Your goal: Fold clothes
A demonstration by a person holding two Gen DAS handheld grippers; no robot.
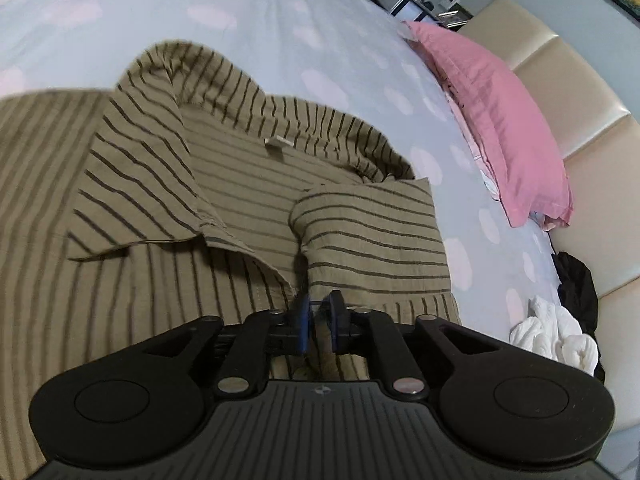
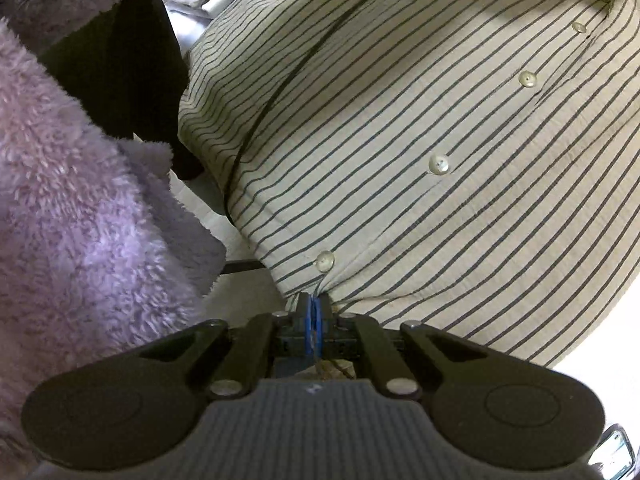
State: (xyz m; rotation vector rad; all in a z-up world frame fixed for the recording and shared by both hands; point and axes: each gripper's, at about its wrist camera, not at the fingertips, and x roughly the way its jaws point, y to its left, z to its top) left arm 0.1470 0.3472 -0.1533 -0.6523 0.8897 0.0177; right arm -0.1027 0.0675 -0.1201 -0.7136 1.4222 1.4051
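A tan shirt with dark stripes [image 1: 240, 184] lies spread on the bed, collar and label up, with one sleeve folded over its right side. My left gripper [image 1: 319, 320] hovers low over the placket beside that sleeve. Its blue pads [image 1: 303, 320] stand a little apart, cloth shows in the gap, and neither pad presses on it. In the right wrist view the same shirt [image 2: 440, 160] fills the frame, with its row of buttons running away. My right gripper [image 2: 314, 312] is shut on the shirt's edge just below the nearest button [image 2: 325, 261].
The bed sheet [image 1: 300, 20] is pale blue with light spots. A pink pillow [image 1: 500, 120] rests against a cream padded headboard [image 1: 580, 92]. White cloth [image 1: 556, 332] and a black garment [image 1: 576, 284] lie at the bed's right edge. Fluffy lilac fabric [image 2: 80, 220] crowds the right gripper's left side.
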